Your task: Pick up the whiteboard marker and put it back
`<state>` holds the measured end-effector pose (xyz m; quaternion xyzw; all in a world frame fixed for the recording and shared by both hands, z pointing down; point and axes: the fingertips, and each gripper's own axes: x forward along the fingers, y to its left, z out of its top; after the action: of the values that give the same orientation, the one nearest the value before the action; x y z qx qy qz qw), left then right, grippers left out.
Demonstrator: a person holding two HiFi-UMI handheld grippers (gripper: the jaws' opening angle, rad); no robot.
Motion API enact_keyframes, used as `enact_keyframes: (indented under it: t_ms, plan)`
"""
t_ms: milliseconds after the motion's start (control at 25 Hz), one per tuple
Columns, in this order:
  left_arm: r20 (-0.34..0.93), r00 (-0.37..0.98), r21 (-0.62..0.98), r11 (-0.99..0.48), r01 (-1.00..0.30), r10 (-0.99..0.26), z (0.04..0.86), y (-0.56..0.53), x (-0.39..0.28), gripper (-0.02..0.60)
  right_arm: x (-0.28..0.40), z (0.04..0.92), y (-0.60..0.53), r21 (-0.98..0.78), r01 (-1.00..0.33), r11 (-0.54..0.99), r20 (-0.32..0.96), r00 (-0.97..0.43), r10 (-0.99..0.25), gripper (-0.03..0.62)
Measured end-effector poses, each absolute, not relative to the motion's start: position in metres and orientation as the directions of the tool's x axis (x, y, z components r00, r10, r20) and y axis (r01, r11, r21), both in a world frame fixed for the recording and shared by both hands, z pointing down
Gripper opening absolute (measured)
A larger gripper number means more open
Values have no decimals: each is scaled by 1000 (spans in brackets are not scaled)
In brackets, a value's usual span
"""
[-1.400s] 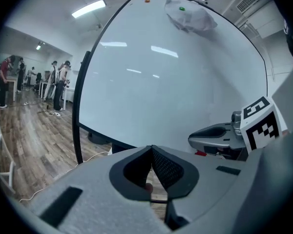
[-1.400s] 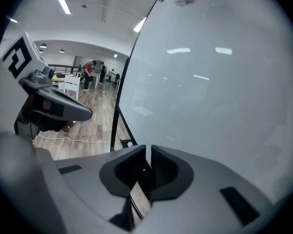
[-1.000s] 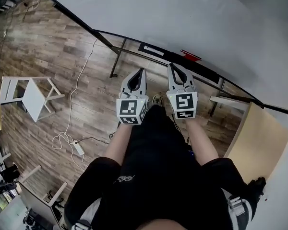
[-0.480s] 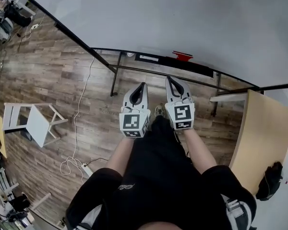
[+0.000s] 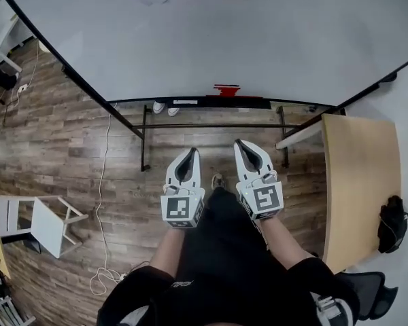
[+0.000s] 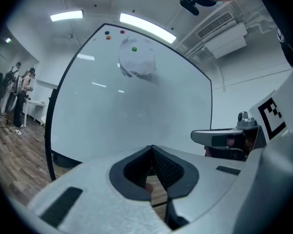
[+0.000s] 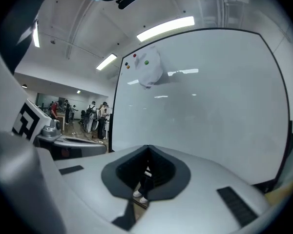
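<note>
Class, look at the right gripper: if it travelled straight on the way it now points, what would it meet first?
Most likely the whiteboard: it fills the view ahead of the shut right gripper, with nothing seen between them. How far off it stands is unclear.

We see a brown wood-plank floor (image 5: 61,148) across the frame's left and centre. A thin white cable (image 5: 100,202) trails over it, and a white wooden stool (image 5: 47,224) stands at lower left. At right, a pale wooden tabletop (image 5: 359,175) has a black object (image 5: 392,224) at its right edge.
</note>
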<state>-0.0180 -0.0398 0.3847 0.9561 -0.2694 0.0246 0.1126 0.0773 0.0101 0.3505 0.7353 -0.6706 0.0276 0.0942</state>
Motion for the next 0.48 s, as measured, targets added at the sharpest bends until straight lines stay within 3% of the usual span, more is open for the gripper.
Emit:
enact_keyframes:
  t_ms: [480]
  plan:
    - [55, 856, 139, -846, -516, -513, 343, -18, 0, 6, 86, 321, 34, 90, -991, -97, 75, 104, -992, 2]
